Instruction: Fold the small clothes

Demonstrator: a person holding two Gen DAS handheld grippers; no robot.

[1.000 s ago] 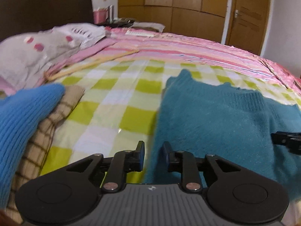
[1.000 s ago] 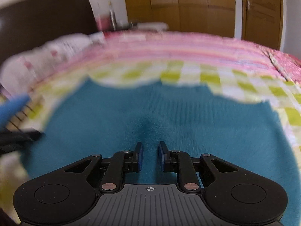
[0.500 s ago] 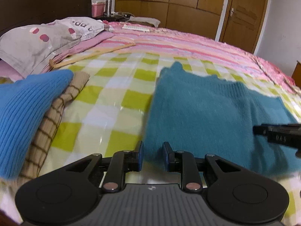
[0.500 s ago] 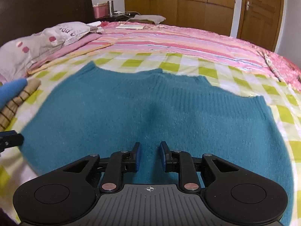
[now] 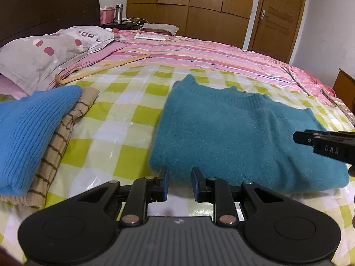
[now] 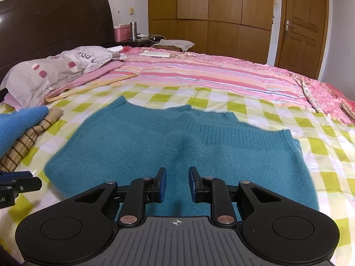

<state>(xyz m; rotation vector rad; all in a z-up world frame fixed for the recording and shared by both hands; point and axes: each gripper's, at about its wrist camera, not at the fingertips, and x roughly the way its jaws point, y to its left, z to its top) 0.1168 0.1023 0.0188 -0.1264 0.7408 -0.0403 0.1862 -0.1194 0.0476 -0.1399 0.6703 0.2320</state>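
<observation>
Hovering both grippers empty, I keep the left gripper (image 5: pixel 180 182) and right gripper (image 6: pixel 177 184) narrowly parted above the folded teal sweater (image 6: pixel 168 150), lying flat on the bed (image 6: pixel 221 73), presumably ready for another fold.

A fuzzy teal sweater (image 6: pixel 177 146) lies folded flat on the checked bed cover; a folded blue knit (image 5: pixel 28 137) sits atop a striped tan garment (image 5: pixel 60 141) at left.
</observation>
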